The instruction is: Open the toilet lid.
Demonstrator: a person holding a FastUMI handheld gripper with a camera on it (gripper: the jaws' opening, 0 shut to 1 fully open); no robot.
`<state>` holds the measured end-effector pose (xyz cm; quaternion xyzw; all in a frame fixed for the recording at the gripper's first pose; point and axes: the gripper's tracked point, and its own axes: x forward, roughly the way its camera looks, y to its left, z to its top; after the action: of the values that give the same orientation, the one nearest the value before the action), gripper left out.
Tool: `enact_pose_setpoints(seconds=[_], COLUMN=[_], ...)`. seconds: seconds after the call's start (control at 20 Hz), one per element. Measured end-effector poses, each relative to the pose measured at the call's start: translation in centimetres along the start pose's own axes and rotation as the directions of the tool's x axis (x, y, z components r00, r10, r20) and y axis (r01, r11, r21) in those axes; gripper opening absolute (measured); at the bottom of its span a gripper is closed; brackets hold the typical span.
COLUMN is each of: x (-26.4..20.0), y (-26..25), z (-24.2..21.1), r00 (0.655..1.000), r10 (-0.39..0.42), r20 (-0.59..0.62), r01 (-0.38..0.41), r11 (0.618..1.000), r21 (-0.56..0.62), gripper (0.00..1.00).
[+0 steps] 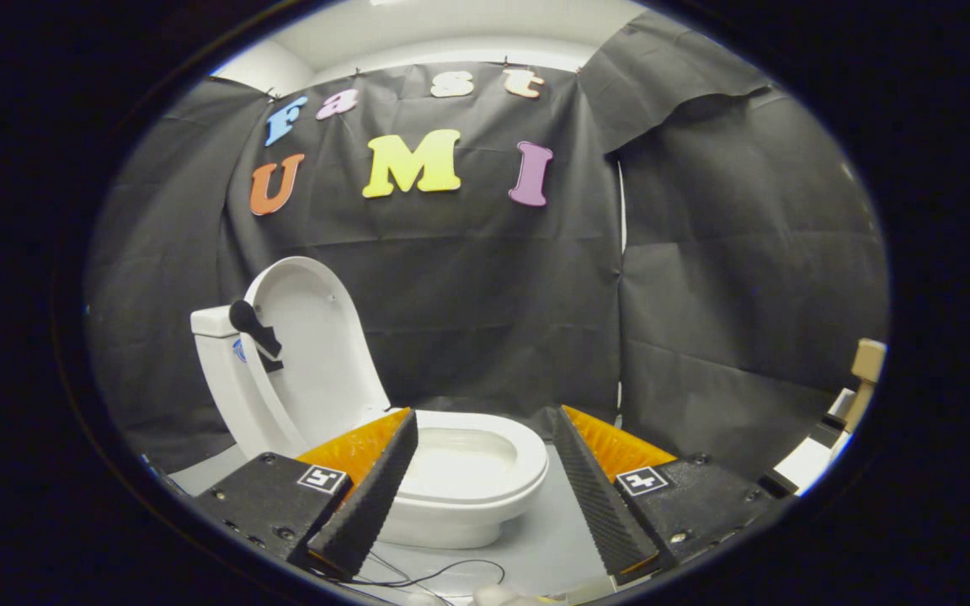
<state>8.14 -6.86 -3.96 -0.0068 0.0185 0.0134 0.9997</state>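
A small white toilet (451,480) stands on the grey table, just ahead of my fingers and a little to their left. Its lid (317,353) is raised upright and leans back against the white tank (220,370), leaving the seat and bowl (464,459) uncovered. A black flush lever (253,328) sticks out from the tank's side. My gripper (485,429) is open, its black ribbed fingers (371,497) spread wide with nothing between them; the bowl sits in the gap behind the left finger.
The grey table top (535,547) carries a thin black cable (443,576) lying near my fingers. Black cloth walls close in behind and to the right. Cardboard and white objects (847,404) sit at the far right.
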Motion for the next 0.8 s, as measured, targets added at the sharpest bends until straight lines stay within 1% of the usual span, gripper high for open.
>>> enact_pose_setpoints(seconds=[0.8], x=[-0.07], y=[0.26], z=[-0.20], r00=[1.000], r10=[0.008], r20=[-0.005], r01=[-0.008], r11=[1.000], r21=[0.000], gripper=[1.00])
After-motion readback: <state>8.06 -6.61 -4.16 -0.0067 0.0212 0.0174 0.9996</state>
